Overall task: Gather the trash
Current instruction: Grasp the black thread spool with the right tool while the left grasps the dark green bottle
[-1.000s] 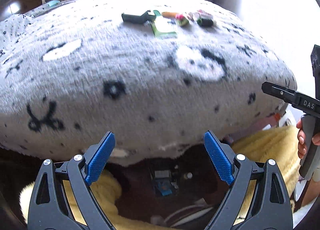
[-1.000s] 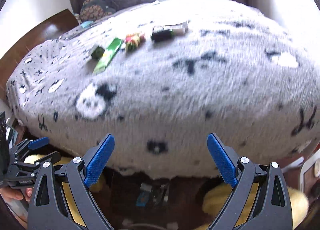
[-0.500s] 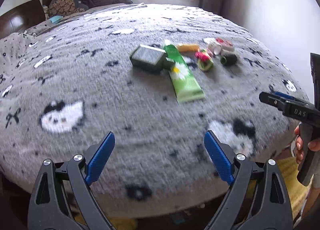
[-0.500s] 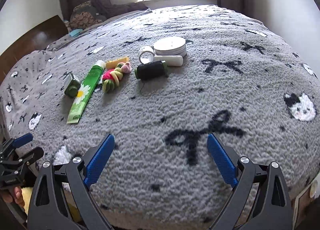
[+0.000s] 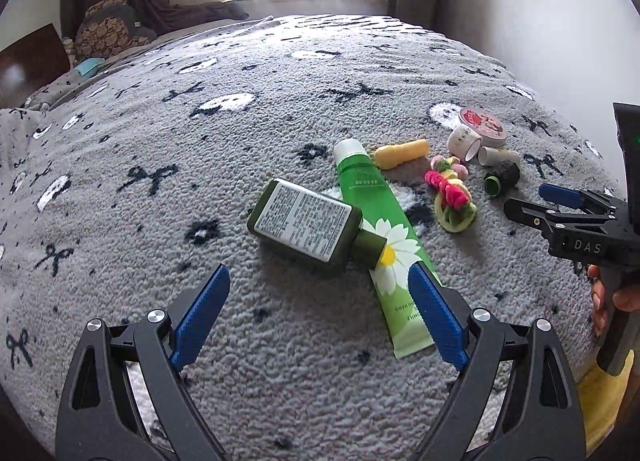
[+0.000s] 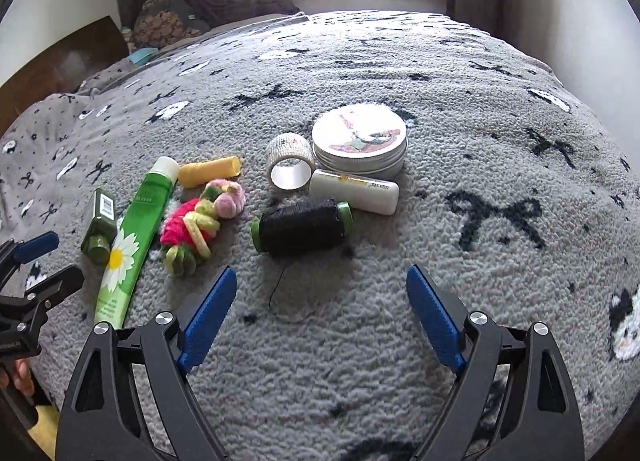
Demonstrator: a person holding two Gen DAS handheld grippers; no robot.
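Observation:
Small items lie in a cluster on the grey patterned blanket (image 5: 200, 165). A dark green bottle (image 5: 308, 225) lies partly on a green daisy tube (image 5: 380, 245). Beside them are a yellow roll (image 5: 402, 153), a pink and green hair tie bundle (image 5: 450, 197), a black thread spool (image 6: 302, 225), a tape ring (image 6: 290, 167), a round tin (image 6: 360, 141) and a white case (image 6: 354, 191). My left gripper (image 5: 320, 317) is open just short of the bottle. My right gripper (image 6: 322, 315) is open just short of the spool.
The bed's front edge is close below both grippers. A wall runs along the right side. Curtains, a window and a pillow pile (image 5: 108, 33) are at the far end. A wooden headboard (image 6: 60, 65) is at the far left.
Both grippers rose from below the bed edge and moved forward over the blanket toward the cluster. The items now look much closer. Both stayed open.

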